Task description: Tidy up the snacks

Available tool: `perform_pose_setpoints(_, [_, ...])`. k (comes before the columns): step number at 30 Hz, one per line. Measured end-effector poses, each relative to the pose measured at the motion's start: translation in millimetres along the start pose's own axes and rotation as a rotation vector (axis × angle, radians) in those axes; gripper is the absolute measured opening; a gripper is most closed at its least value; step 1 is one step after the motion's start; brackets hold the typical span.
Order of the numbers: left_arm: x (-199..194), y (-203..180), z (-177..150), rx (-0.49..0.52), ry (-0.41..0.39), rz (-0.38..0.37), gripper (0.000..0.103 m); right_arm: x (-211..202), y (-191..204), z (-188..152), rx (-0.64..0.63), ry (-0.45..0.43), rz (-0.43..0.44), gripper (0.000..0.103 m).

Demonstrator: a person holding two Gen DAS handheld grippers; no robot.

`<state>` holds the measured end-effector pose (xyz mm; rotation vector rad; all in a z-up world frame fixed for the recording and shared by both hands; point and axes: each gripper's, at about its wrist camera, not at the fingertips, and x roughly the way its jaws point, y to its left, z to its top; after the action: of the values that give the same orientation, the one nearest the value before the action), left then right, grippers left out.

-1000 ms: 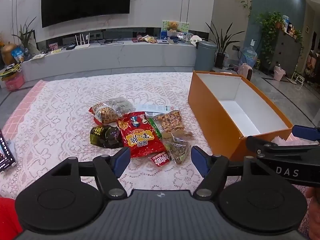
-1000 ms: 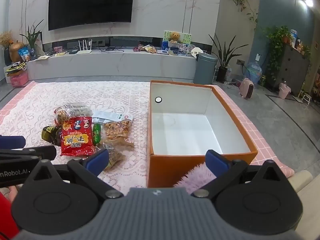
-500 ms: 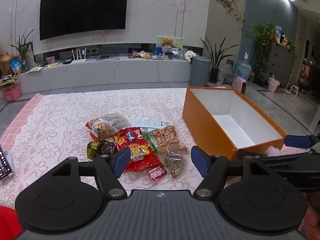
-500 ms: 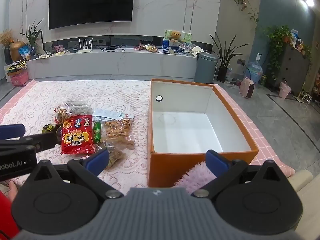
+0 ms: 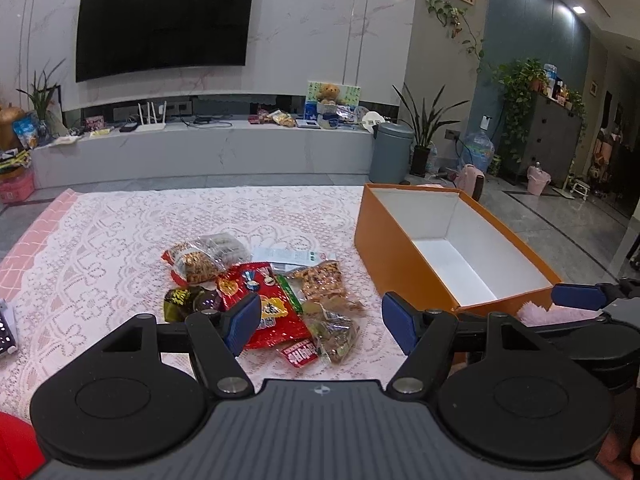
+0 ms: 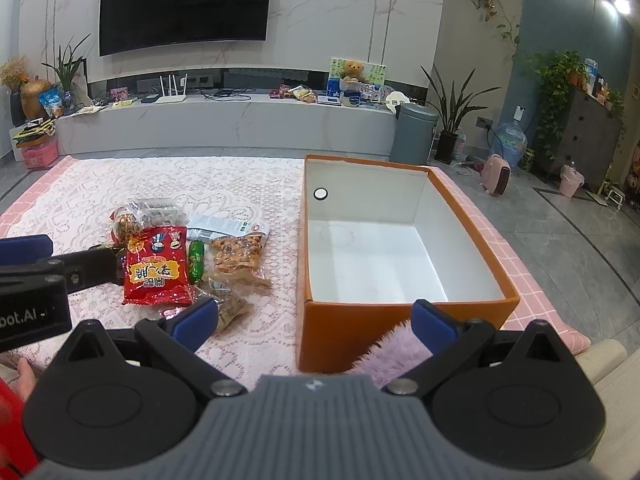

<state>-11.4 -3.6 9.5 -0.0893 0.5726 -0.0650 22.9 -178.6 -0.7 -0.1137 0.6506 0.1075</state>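
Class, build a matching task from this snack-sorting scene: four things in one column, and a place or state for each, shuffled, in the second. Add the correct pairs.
Things
1. orange box
2. large red snack bag
3. small green packet
4. left gripper

Places or states
A. lies between the red bag and the clear bag of brown snacks
B. open, nothing between its fingers
C. stands empty, white inside, right of the snack pile
D. lies flat in the middle of the pile on the lace cloth

Pairs: 1-C, 2-D, 3-A, 4-B
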Motion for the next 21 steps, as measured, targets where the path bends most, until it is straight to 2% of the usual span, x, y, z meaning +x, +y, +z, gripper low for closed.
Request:
perform_pose_setpoints(6, [2.0,2.1,1.0,-0.022,0.033,-0.018,0.081,0.6,-0.4,-0.2,0.0,0.003,-0.001,0.1])
perform_pose_setpoints(21, [3.0,1.6,-0.8,-0.017,0.043,-0.02,0.081,0.6,1.7,0.3,-0.011,0.008,0.001,0.1])
